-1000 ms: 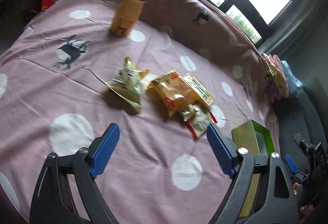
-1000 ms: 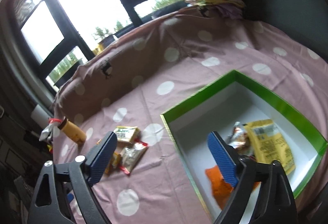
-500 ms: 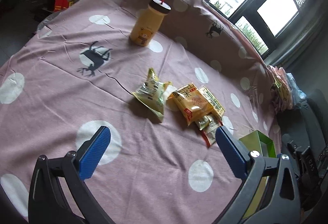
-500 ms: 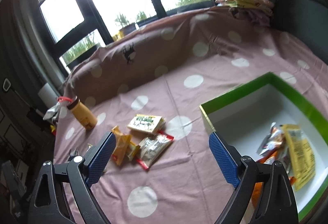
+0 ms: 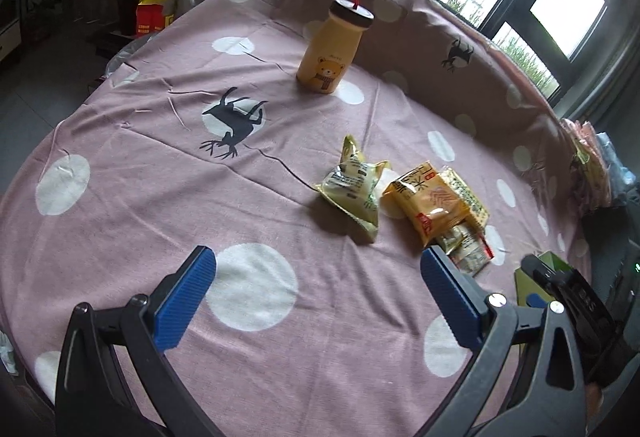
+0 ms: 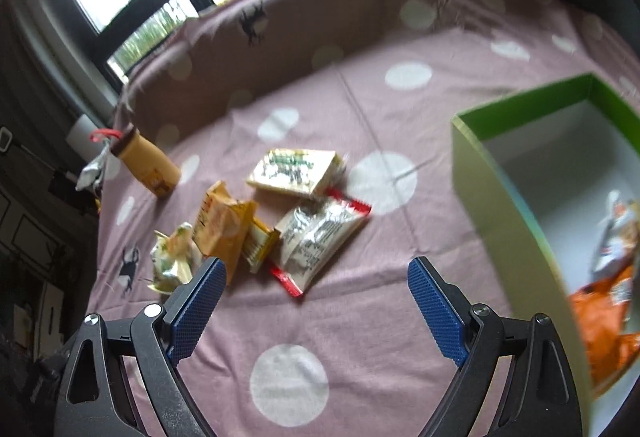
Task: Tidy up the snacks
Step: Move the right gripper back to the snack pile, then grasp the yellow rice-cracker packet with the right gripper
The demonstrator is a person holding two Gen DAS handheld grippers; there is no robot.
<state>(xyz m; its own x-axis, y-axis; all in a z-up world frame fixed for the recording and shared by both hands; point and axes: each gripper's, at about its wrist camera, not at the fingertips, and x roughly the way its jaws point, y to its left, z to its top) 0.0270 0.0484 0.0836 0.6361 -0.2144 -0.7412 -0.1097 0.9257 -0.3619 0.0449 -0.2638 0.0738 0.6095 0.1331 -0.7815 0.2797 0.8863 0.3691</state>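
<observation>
Several snack packets lie in a loose pile on the pink dotted cloth. In the left wrist view I see a pale green packet (image 5: 354, 187) and an orange packet (image 5: 430, 199). In the right wrist view a silver packet with red ends (image 6: 316, 241), an orange packet (image 6: 222, 225) and a flat green-printed packet (image 6: 294, 171) lie ahead of my right gripper (image 6: 314, 299), which is open and empty. My left gripper (image 5: 316, 291) is open and empty, short of the pile. A green box (image 6: 484, 173) at the right holds an orange packet (image 6: 600, 321).
A yellow bear bottle (image 5: 334, 53) with a dark lid stands at the far side, also seen lying left of the pile in the right wrist view (image 6: 146, 163). Folded cloths (image 5: 588, 161) are stacked at the far right. The cloth rises into a wall behind the pile.
My right gripper has swung left from over the green box toward the snack pile. My left gripper has pulled back and the pile now sits farther ahead. Both stay open.
</observation>
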